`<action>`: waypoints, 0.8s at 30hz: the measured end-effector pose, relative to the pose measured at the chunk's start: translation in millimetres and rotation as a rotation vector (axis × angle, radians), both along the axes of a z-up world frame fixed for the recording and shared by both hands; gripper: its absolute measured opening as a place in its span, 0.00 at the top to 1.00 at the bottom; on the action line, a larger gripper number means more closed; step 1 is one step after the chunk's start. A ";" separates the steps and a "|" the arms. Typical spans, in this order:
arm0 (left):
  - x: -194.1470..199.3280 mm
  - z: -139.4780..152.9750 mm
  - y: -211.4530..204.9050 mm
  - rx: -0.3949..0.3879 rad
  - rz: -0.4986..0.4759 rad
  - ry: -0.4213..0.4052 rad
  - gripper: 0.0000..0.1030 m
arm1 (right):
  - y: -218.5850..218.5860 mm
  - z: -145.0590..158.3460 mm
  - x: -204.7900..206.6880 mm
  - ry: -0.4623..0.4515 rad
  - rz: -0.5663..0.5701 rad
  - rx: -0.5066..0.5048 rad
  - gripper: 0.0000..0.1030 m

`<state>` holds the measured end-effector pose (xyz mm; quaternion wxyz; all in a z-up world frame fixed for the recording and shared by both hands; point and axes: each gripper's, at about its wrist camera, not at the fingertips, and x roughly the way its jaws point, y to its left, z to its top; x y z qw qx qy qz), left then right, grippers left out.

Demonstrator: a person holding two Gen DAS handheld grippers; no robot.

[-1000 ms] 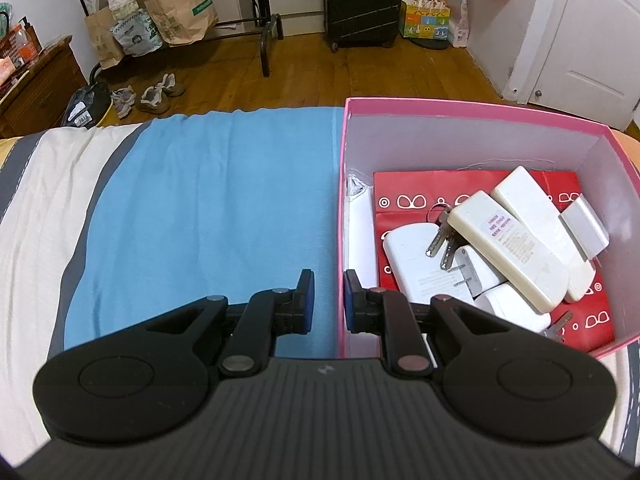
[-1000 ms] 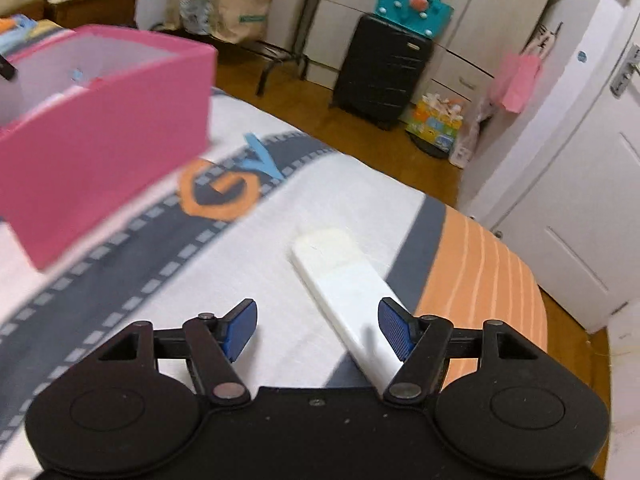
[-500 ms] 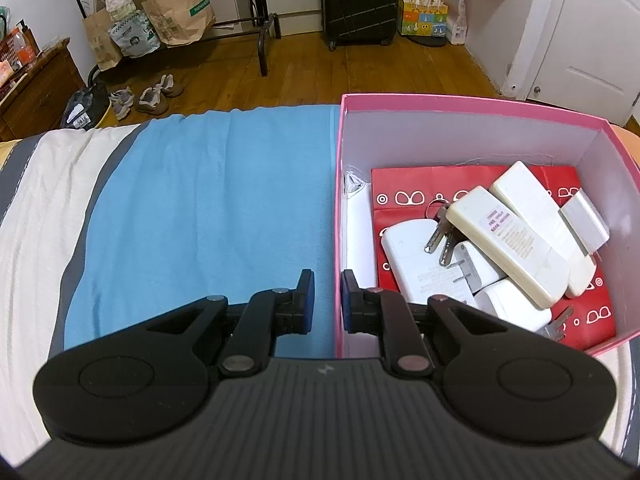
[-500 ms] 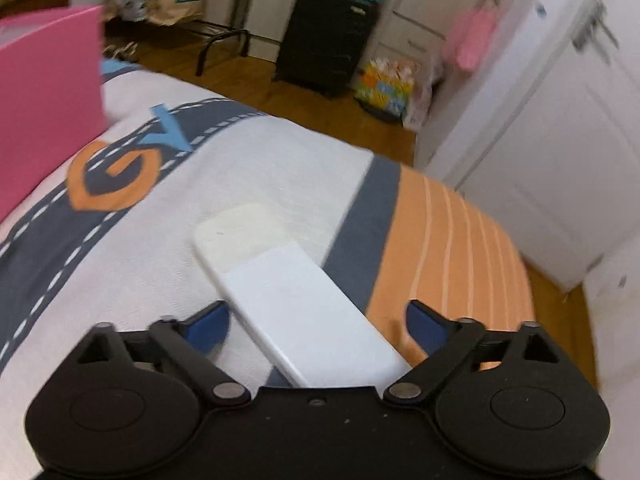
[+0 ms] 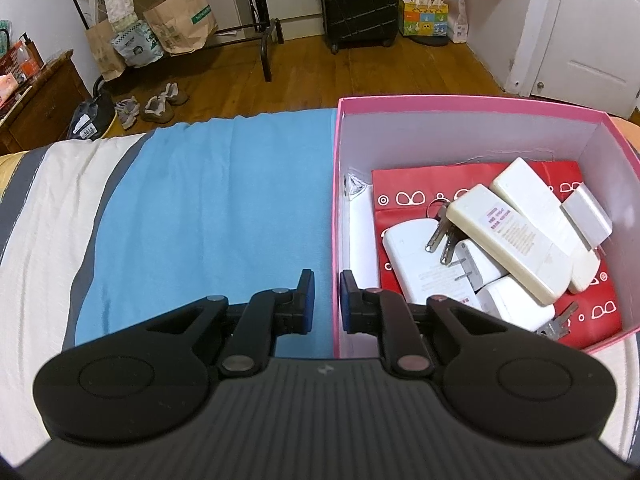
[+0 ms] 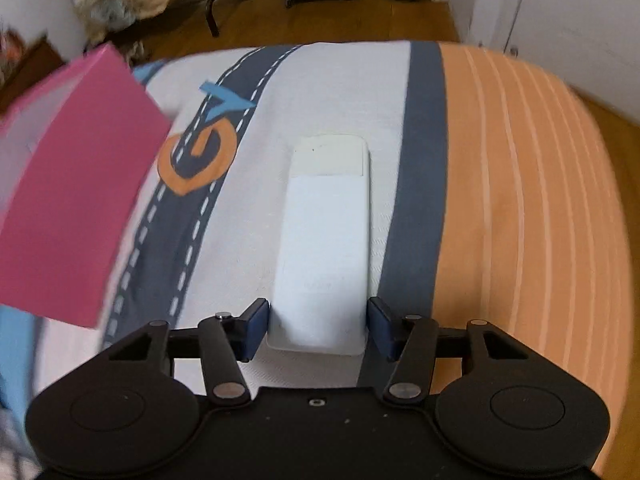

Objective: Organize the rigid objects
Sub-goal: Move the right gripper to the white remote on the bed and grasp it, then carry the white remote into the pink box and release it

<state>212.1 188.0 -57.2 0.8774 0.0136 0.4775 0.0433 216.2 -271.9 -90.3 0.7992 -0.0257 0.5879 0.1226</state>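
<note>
Seen from the left wrist: left tongs point(image 5: 326, 300) nearly pressed together, pinching the 9 o'clock wall of the pink box point(image 5: 460, 100) close to its 7 o'clock corner, one pad outside over the blue stretch of the bed point(image 5: 200, 208), the other inside. In the box, toward 3 o'clock: a red paper bag point(image 5: 404, 184) flat on the bottom, white chargers point(image 5: 412, 256) on it, keys point(image 5: 440, 232) across them, two cream remotes point(image 5: 508, 244) leaning over the pile from 10 to 4 o'clock. Seen from the right wrist: the same box blurred at 9 o'clock, a white remote point(image 6: 326, 240) flat on the bed at centre, lying from 12 to 6 o'clock. Right tongs point(image 6: 318, 324) half spread and just closing in, straddling the remote's 6 o'clock end, one pad at each long edge; cannot tell whether already pressing or only just beside. At 3 o'clock, orange striped bedding.
</note>
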 end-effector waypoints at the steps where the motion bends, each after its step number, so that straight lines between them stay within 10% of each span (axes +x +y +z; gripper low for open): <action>1: -0.8 1.0 -0.3 0.001 -0.002 -0.004 0.88 | 7.8 -2.5 1.4 -0.023 0.016 -0.050 0.37; 5: -2.5 2.6 -5.3 0.017 -0.016 -0.013 0.92 | 29.2 -19.6 9.2 -0.166 0.077 -0.173 0.26; 8: -3.1 5.3 -7.0 0.015 -0.021 -0.020 0.95 | 23.2 -20.2 19.2 -0.232 0.033 -0.096 0.43; 14: -2.7 4.3 -5.1 0.008 -0.029 -0.012 0.96 | 34.7 -17.3 18.7 -0.349 0.020 -0.118 0.44; 24: -1.7 1.7 6.1 -0.074 -0.005 -0.009 0.97 | 69.6 69.1 -12.9 -0.540 0.033 0.058 0.44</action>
